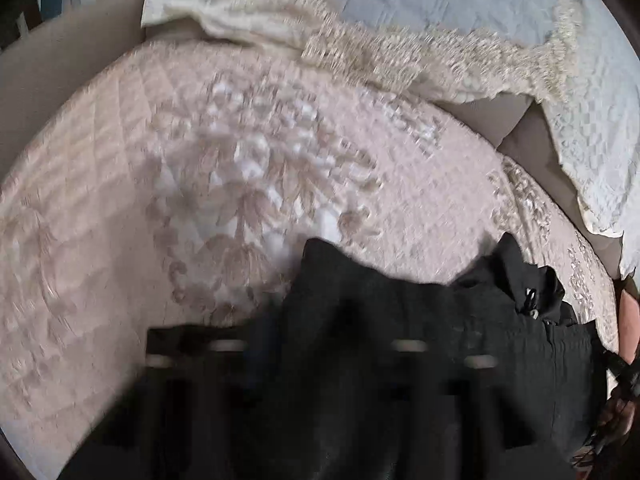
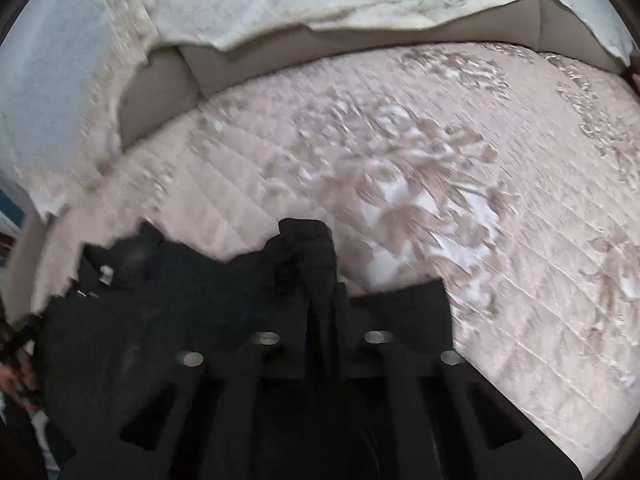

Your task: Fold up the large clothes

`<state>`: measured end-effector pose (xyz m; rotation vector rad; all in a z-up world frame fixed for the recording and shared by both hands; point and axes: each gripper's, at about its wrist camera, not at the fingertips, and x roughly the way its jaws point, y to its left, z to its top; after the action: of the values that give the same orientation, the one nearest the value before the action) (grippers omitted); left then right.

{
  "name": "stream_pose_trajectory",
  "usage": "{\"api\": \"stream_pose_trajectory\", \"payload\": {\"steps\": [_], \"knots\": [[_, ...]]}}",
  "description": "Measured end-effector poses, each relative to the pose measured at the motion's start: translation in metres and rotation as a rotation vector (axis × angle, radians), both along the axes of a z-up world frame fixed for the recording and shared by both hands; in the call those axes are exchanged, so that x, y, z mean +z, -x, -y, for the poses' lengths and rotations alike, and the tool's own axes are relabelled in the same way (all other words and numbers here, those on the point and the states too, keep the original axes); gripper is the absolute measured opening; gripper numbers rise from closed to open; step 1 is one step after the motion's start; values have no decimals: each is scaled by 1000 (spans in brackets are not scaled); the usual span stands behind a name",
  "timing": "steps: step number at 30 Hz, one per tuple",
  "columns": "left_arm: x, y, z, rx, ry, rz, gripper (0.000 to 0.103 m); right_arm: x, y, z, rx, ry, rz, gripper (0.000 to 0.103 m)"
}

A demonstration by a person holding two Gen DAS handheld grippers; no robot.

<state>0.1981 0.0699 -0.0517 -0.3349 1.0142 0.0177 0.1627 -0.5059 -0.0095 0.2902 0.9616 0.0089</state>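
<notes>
A black garment (image 1: 420, 328) hangs stretched between my two grippers above a pink quilted bed cover (image 1: 160, 184). My left gripper (image 1: 320, 276) is shut on one top edge of the garment; the cloth drapes over its fingers and hides them. In the right wrist view my right gripper (image 2: 316, 264) is shut on another bunched edge of the black garment (image 2: 168, 320), which spreads to the left. The right gripper's black fingers (image 2: 400, 312) show partly under the cloth.
The pink bed cover (image 2: 480, 200) with embroidered flowers fills both views. A cream lace-trimmed blanket (image 1: 400, 48) lies over brown cushions (image 2: 168, 80) at the far side. A person's hand (image 2: 16, 380) shows at the left edge of the right wrist view.
</notes>
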Motion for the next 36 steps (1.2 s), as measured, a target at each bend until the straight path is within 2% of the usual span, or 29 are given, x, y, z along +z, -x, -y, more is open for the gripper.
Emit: {"api": "stream_pose_trajectory", "payload": {"steps": [4, 6, 10, 15, 18, 20, 25, 28, 30, 32, 34, 36], "knots": [[22, 9, 2, 5, -29, 169, 8, 8, 6, 1, -25, 14, 95, 7], [22, 7, 2, 16, -33, 199, 8, -3, 3, 8, -50, -4, 85, 7], [-5, -6, 5, 27, -74, 148, 8, -28, -9, 8, -53, 12, 23, 9], [-14, -13, 4, 34, -85, 117, 10, -38, -15, 6, -52, 40, -6, 16], [-13, -15, 4, 39, -87, 104, 16, -33, -15, 5, -55, 45, -18, 21], [-5, -13, 3, 43, -88, 100, 17, -18, -6, 3, -67, 63, -2, 22], [36, 34, 3, 21, -106, 208, 17, 24, 48, -13, -41, 67, 108, 25], [49, 74, 7, -10, -98, 242, 18, 32, 79, -21, -51, 57, 121, 25], [50, 102, 10, -28, -82, 253, 21, 30, 102, -26, -52, 54, 128, 25], [43, 126, 13, -45, -79, 252, 25, 15, 115, -29, -61, 87, 86, 25], [27, 135, 15, -50, -90, 213, 26, -6, 114, -24, -82, 113, 13, 25], [6, 137, 8, -38, -71, 157, 26, -20, 113, -15, -103, 79, -18, 22]]}}
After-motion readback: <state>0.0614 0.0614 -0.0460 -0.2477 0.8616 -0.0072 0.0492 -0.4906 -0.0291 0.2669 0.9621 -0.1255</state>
